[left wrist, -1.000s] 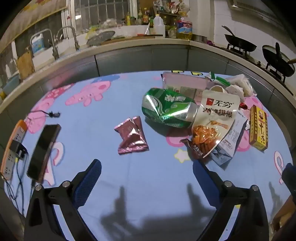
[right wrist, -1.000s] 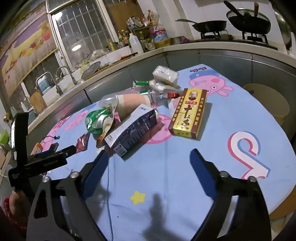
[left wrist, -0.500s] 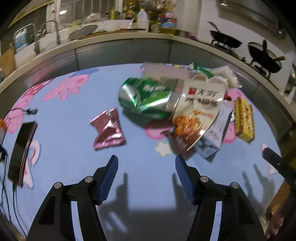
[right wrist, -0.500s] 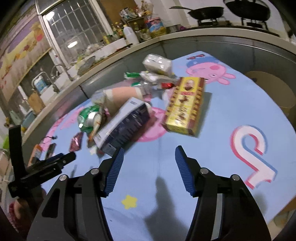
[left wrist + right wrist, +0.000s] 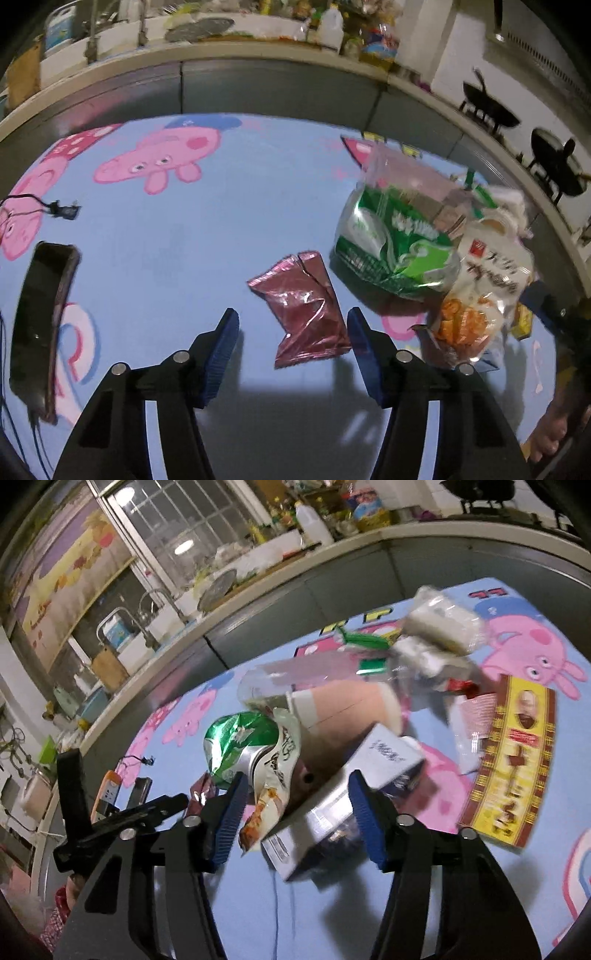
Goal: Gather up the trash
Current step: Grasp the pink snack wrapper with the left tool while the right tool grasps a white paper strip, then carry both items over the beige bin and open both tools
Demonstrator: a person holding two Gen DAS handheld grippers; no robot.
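Trash sits in a heap on the blue cartoon-print desk (image 5: pixel 177 229). Left claw (image 5: pixel 293 325) is spread wide, holding nothing, its tips flanking a crumpled maroon wrapper (image 5: pixel 304 314) lying flat and apart from the heap. Green foil bag (image 5: pixel 391 243) and white snack bag (image 5: pixel 484 291) overlap just right of it; both motion-blurred, print hard to read. Phone (image 5: pixel 40 317) at left, partly cut by the frame edge. Right claw (image 5: pixel 295 805) is also spread, empty, over a white carton (image 5: pixel 354 797) whose near end hides behind the fingers. Yellow box (image 5: pixel 513 760) lies beside it. Paper cup (image 5: pixel 347 705) is half buried under clear plastic.
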